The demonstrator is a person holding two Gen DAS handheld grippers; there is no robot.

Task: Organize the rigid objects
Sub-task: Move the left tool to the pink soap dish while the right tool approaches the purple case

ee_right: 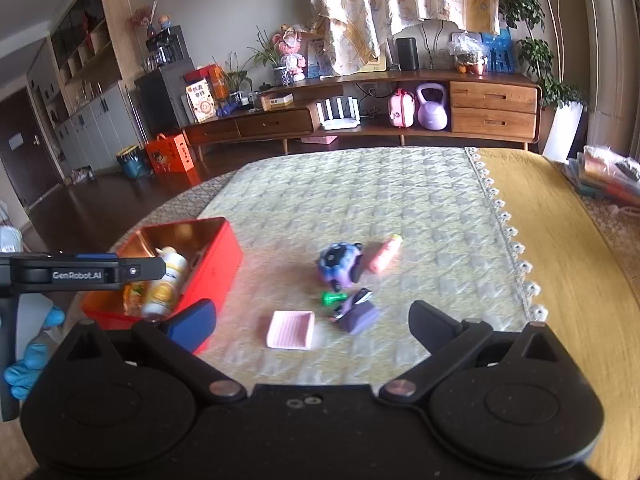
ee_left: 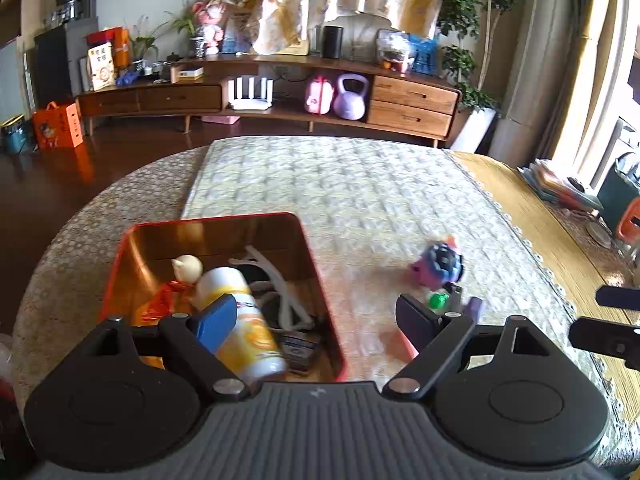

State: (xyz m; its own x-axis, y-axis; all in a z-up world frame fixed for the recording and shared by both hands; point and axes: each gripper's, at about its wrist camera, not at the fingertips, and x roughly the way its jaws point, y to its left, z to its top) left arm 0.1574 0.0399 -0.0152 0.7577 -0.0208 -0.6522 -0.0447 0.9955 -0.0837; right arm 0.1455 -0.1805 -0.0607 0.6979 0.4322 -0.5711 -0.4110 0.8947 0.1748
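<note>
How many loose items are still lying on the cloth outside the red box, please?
5: blue-purple toy, pink bottle, green piece, purple block, pink tray. Others may be hidden.

red box, pink tray, green toy, quilted pale cloth

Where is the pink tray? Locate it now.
In the right wrist view, the pink tray lies on the tablecloth, between the red box and the purple block.
</note>
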